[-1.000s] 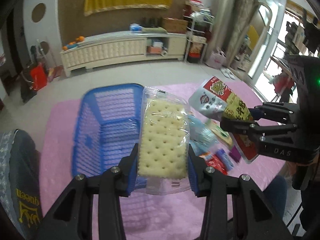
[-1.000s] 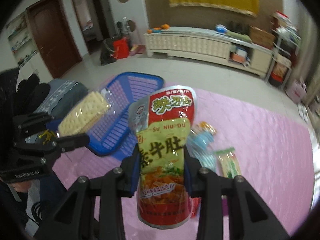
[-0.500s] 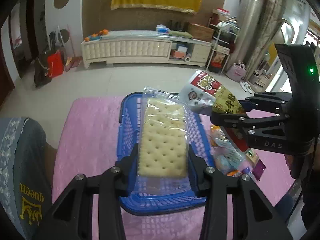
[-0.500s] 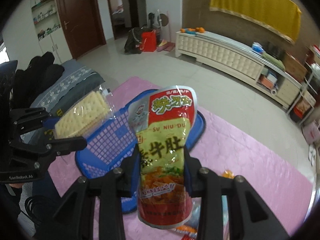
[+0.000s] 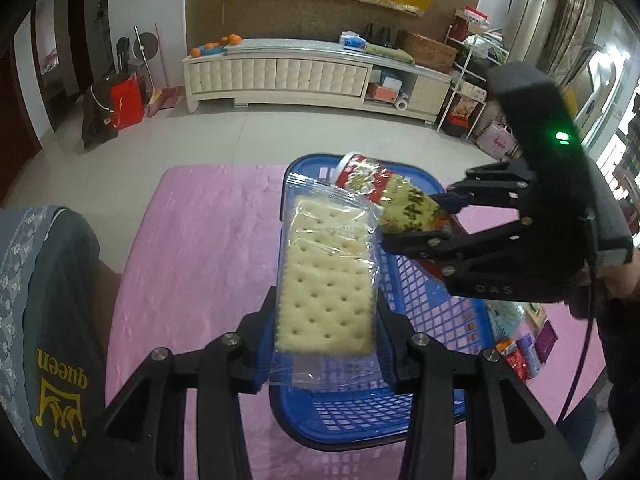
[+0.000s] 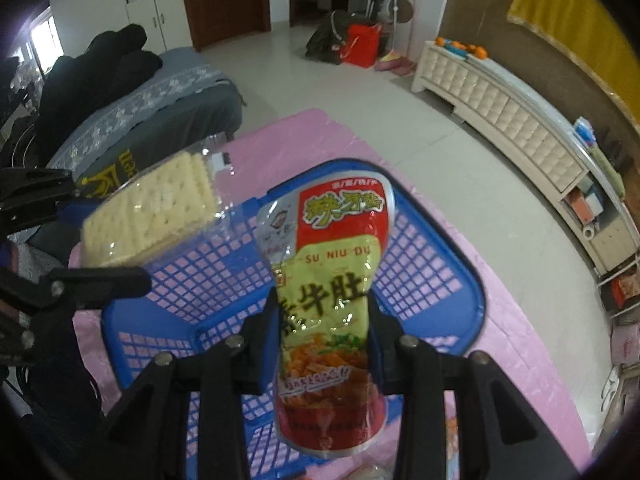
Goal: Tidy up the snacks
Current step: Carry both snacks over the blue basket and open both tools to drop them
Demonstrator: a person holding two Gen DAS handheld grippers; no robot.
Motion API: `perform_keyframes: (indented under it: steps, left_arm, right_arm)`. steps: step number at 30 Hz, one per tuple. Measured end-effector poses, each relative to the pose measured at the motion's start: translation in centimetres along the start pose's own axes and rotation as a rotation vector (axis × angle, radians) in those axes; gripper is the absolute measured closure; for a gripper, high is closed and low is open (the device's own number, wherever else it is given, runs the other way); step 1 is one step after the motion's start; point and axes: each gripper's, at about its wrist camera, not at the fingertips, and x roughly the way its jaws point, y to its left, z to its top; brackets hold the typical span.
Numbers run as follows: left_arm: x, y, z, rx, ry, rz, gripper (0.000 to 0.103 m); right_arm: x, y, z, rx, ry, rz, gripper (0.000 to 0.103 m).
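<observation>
While the left tongs (image 5: 326,320) clamp a cracker pack (image 5: 328,280) and the right tongs (image 6: 324,344) clamp a red-and-yellow snack pouch (image 6: 328,280), both hang over the empty blue basket (image 5: 420,300). Unsorted snacks (image 5: 516,344) remain at 3 o'clock on the pink-covered table (image 5: 192,240).

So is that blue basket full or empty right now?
Apparently empty: the blue basket shows only bare mesh where visible. The cracker pack and red pouch are held above it, not inside.
</observation>
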Motion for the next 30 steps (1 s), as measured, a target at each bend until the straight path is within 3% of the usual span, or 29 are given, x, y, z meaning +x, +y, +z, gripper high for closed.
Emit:
perform_keyframes:
  steps: [2, 4, 6, 7, 13, 23, 30]
  left_arm:
    - [-0.1, -0.2, -0.2, 0.003, 0.004, -0.001, 0.063]
    - [0.0, -0.3, -0.1, -0.002, 0.008, -0.002, 0.063]
    - [0.3, -0.3, 0.0, -0.006, 0.012, 0.005, 0.063]
    - [0.4, -0.4, 0.0, -0.007, 0.015, 0.008, 0.063]
    - [1.2, -1.4, -0.2, 0.005, 0.041, 0.001, 0.063]
    - [2.1, -3.2, 1.1, 0.029, 0.046, -0.033, 0.063]
    - [4.4, -4.3, 2.5, 0.073, 0.061, -0.028, 0.063]
  right_arm:
    - [0.7, 0.4, -0.1, -0.055, 0.01, 0.001, 0.061]
    - [1.4, 0.6, -0.3, -0.108, 0.021, -0.061, 0.052]
    - [1.9, 0.3, -0.5, -0.131, 0.014, -0.132, 0.021]
    - [1.9, 0.2, -0.6, -0.137, -0.002, -0.159, 0.017]
    - [-0.5, -1.4, -2.4, -0.025, -0.076, -0.162, 0.016]
    - [-3.5, -3.3, -5.1, 0.224, -0.093, -0.206, 0.015]
    - [-4.2, -5.6, -6.7, 0.338, -0.117, -0.168, 0.015]
